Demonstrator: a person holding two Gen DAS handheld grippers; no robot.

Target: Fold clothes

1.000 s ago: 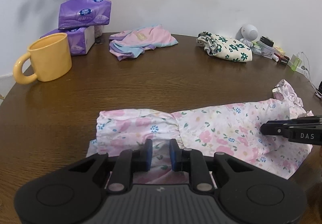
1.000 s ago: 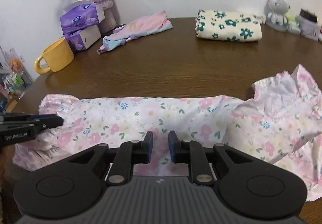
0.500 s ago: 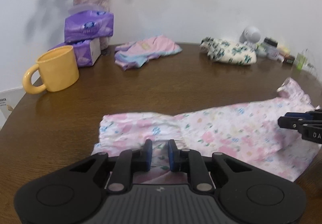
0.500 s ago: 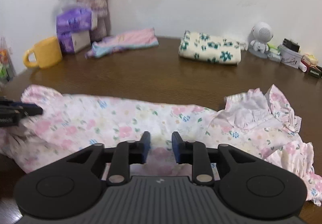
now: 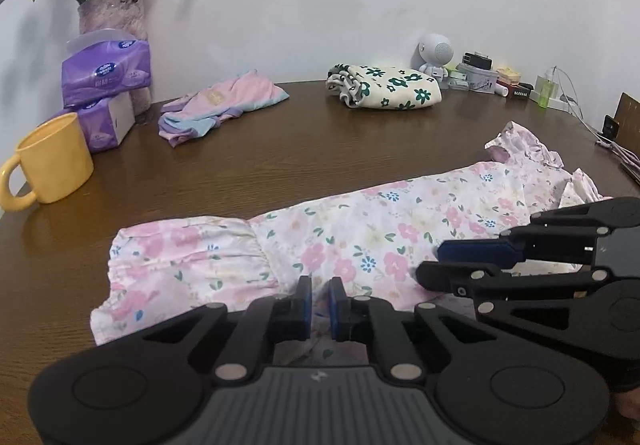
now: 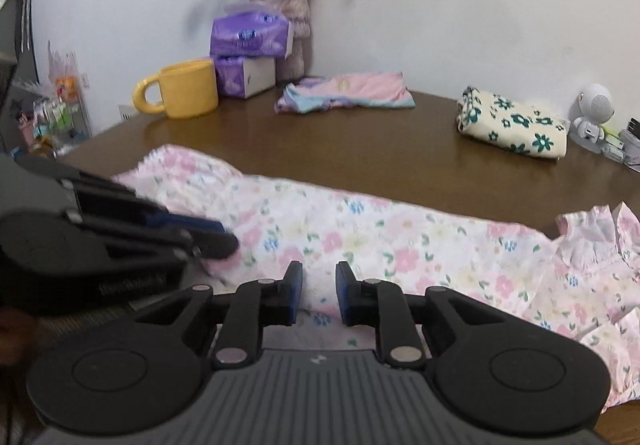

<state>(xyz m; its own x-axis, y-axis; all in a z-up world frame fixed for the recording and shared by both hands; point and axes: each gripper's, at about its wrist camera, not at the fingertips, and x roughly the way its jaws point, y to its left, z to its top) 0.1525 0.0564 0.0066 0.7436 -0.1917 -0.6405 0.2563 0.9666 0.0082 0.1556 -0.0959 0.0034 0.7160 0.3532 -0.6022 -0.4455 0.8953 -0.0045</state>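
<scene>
The dress (image 5: 360, 241) is laid flat on the table (image 5: 320, 149), long axis left to right, hem left, ruffled collar right. The left gripper (image 5: 320, 299), nearly clenched after closing, pinches the near edge toward the hem. The right gripper (image 6: 319, 295) grasps the same edge further right, jaws just narrowed. The mug (image 5: 50, 161), far left, shows no visible contents.

Tabletop (image 5: 320, 149): dark brown wood, visible grain, satin sheen. Floral dress (image 5: 360, 241): thin printed cloth, matt, gathered and ruffled at edges. Left claw (image 5: 320, 303) and right claw (image 6: 319, 295): matt black plastic, blue pads, small metal pins. Yellow mug (image 5: 52, 161): smooth, slightly glossy. Tissue packs (image 5: 106, 71): glossy purple plastic film. Folded flower-print cloth (image 5: 384, 87): soft, matt.
</scene>
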